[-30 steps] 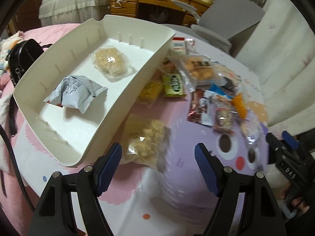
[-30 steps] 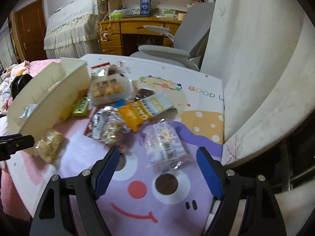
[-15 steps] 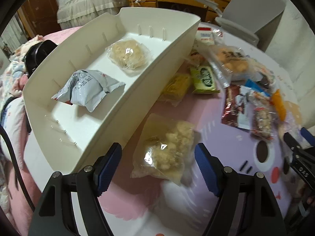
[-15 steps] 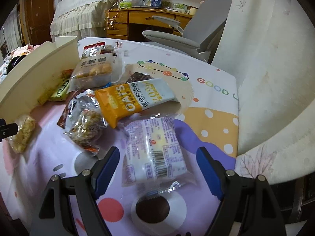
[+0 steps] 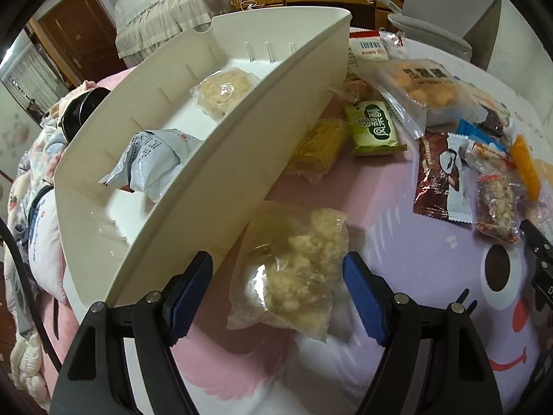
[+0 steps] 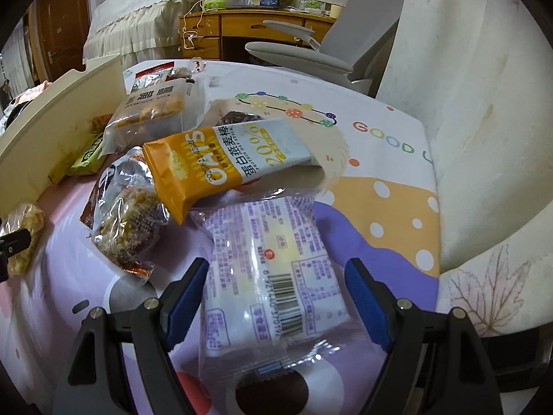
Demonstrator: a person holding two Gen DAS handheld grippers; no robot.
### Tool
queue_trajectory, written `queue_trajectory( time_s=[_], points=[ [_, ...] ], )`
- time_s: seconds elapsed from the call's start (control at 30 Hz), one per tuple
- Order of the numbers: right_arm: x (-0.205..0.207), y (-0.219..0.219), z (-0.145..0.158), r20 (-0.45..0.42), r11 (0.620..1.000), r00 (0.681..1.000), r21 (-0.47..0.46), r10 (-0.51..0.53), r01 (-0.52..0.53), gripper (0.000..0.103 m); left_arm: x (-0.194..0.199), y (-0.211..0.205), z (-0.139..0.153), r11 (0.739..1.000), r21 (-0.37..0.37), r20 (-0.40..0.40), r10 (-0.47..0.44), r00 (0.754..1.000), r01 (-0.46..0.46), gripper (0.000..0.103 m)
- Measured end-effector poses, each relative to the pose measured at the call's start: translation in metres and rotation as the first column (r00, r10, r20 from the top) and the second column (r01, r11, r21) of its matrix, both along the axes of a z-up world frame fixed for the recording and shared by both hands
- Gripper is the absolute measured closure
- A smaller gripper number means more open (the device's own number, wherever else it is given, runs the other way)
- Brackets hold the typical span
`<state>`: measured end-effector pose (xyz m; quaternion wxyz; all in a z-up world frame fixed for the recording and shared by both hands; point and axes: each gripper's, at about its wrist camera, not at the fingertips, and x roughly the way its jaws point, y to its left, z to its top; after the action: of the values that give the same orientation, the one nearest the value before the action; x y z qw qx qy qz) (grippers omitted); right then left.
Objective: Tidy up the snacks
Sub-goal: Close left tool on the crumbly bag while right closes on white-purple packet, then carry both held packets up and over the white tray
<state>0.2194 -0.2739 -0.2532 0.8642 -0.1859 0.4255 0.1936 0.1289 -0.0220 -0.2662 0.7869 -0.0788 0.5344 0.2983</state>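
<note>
- Straddling a clear bag of pale puffed snack (image 5: 297, 269), the left gripper (image 5: 278, 287) has its blue-padded jaws spread wide; the bag lies between them on the cartoon-print tablecloth (image 5: 432, 259), and neither pad touches it.
- Just to the left of that gripper's left finger stands the long wall of a cream tray (image 5: 221, 180), which runs away ahead of the tongs.
- Inside the tray lie a grey-white packet (image 5: 148, 162) nearer the tongs and a clear-wrapped pale cake (image 5: 224, 91) farther on.
- Ahead and to the right of the left gripper, a yellow packet (image 5: 319, 148) sits against the tray wall with a green packet (image 5: 375, 128) just beside it.
- The right gripper (image 6: 276, 297) is likewise parted wide around a clear-wrapped white bar with purple print and a barcode (image 6: 273, 269); the bar lies between the fingers, apart from both pads.
- Directly ahead of the right gripper an orange oat bar (image 6: 221, 162) overlaps the white bar's far end.
- Ahead-left of it is a clear-wrapped granola cluster (image 6: 129, 224), and beyond that a bag of orange biscuits (image 6: 152, 110).
</note>
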Motion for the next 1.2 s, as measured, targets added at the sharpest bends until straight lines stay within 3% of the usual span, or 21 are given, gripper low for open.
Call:
queue_trajectory(
  time_s=[0.37,0.57,0.73,0.97,1.2],
  points=[
    [0.001,-0.004,0.002,-0.036,1.000,0.999,0.006,-0.007,0.007,0.032,0.006,0.002,-0.010,0.999,-0.032,-0.033,-0.004,0.999,0.003,0.049],
    [-0.003,0.001,0.004,-0.058,1.000,0.998,-0.005,-0.003,0.003,0.045,0.001,-0.002,-0.007,0.999,-0.035,-0.029,-0.037,0.999,0.036,0.057],
    [-0.007,-0.001,0.005,-0.093,0.998,0.994,-0.005,-0.059,0.058,0.048,-0.001,-0.011,-0.005,0.996,-0.033,-0.064,-0.091,0.994,0.089,0.059],
    [-0.023,-0.008,0.010,-0.166,0.989,0.976,0.012,-0.143,0.147,0.049,-0.010,-0.024,0.001,0.981,-0.097,-0.088,-0.174,0.981,0.166,0.060],
    [-0.043,-0.021,0.010,-0.280,0.957,0.924,0.056,-0.259,0.285,0.050,-0.024,-0.041,0.028,0.955,-0.119,-0.030,-0.276,0.961,0.271,0.060]
  ],
)
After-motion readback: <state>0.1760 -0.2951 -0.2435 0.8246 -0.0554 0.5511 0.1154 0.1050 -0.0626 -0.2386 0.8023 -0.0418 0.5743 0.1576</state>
